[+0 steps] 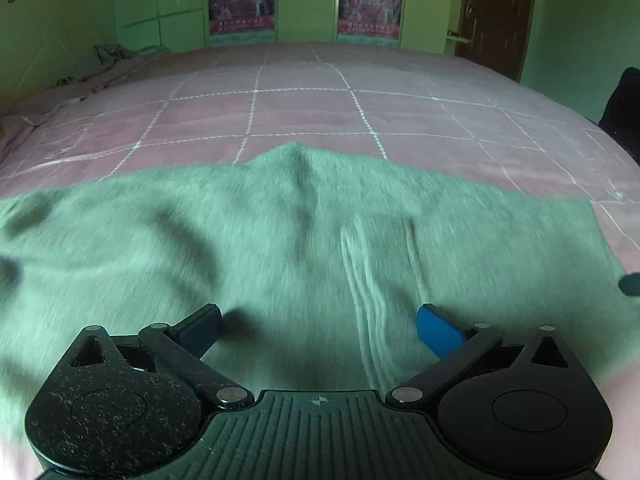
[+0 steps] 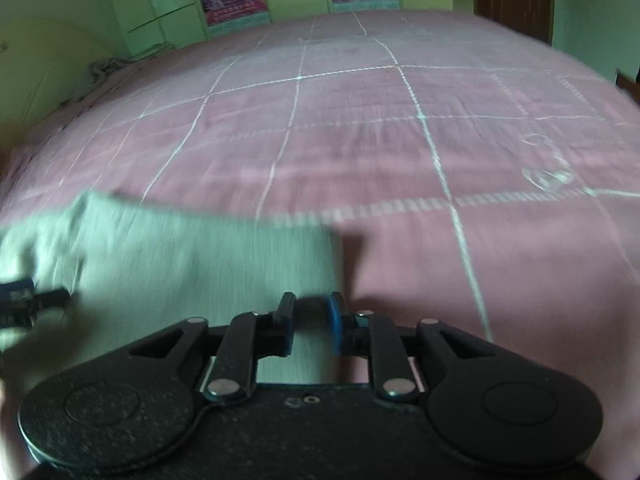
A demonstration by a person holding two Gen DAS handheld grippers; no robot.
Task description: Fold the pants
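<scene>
Grey-green pants (image 1: 280, 240) lie spread flat on the pink bed (image 1: 304, 112). My left gripper (image 1: 320, 324) is open wide just above the cloth near its near edge, holding nothing. In the right wrist view the pants (image 2: 180, 264) fill the lower left, and their right edge ends near my right gripper (image 2: 312, 320). Its jaws stand a small way apart over that edge, with nothing clamped between them. The left gripper's tip (image 2: 24, 300) shows at the far left. Both views are blurred by motion.
The pink quilt with white grid lines (image 2: 400, 140) stretches far ahead and to the right. A crumpled grey blanket (image 1: 108, 60) lies at the far left corner. Green wardrobes with posters (image 1: 242, 0) and a brown door (image 1: 496, 12) stand behind the bed.
</scene>
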